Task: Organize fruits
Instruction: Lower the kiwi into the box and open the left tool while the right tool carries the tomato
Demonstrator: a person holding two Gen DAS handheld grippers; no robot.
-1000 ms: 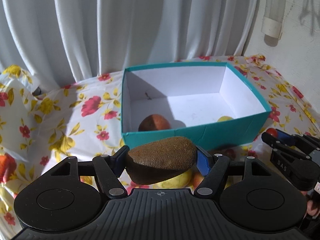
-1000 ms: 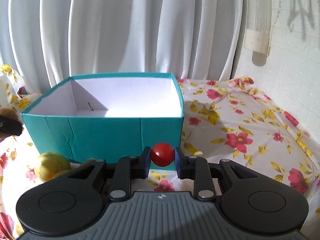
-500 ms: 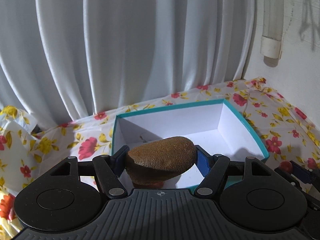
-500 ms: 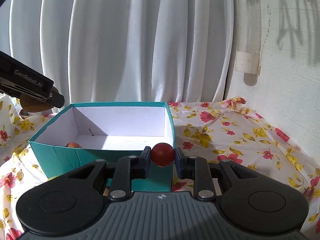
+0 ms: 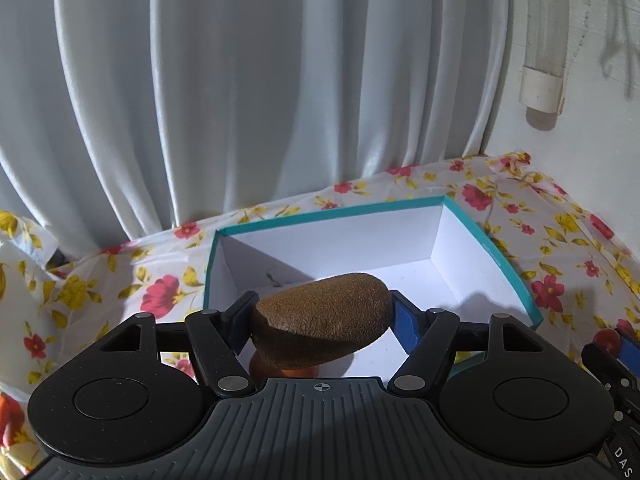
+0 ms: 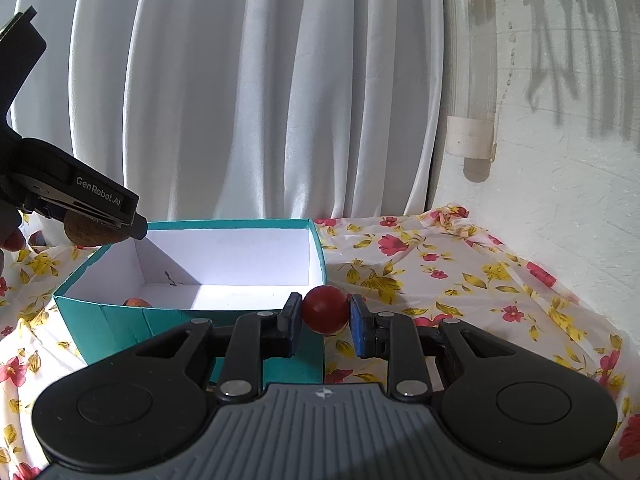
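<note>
Left wrist view: the left claw [image 5: 322, 316] is closed on a brown, rough-skinned fruit [image 5: 322, 312], its blue pads pressing the fruit's two ends so it lies crosswise between the fingers. The fruit hangs above the near-left part of the teal box [image 5: 496, 256], which stands on the flowered cloth [image 5: 160, 292] covering the tabletop, toward the far edge by the white curtain [image 5: 240, 100]. A grip across the long axis keeps the fruit level and lets it drop straight in once the pads part. Just under it, inside the box, an orange-red fruit [image 5: 296, 370] shows in part, so the likely release spot sits beside that one. At the right edge of this view the right claw shows with a small red fruit [image 5: 606, 337], outside the box's near-right corner.

Right wrist view: the right claw [image 6: 325, 316] is clamped tight on the small red fruit [image 6: 325, 309], a round, smooth ball held by its sides. It sits in front of the box's near wall [image 6: 160, 332], close to the near-right corner and about level with the rim, apparently waiting its turn. The left claw [image 6: 120, 224] reaches in from the left over the box's left rim with the brown fruit [image 6: 88, 232] beneath it. The orange-red fruit [image 6: 136, 303] peeks over the near wall. By my reading, both fruits are bound for the box, the brown one first.
</note>
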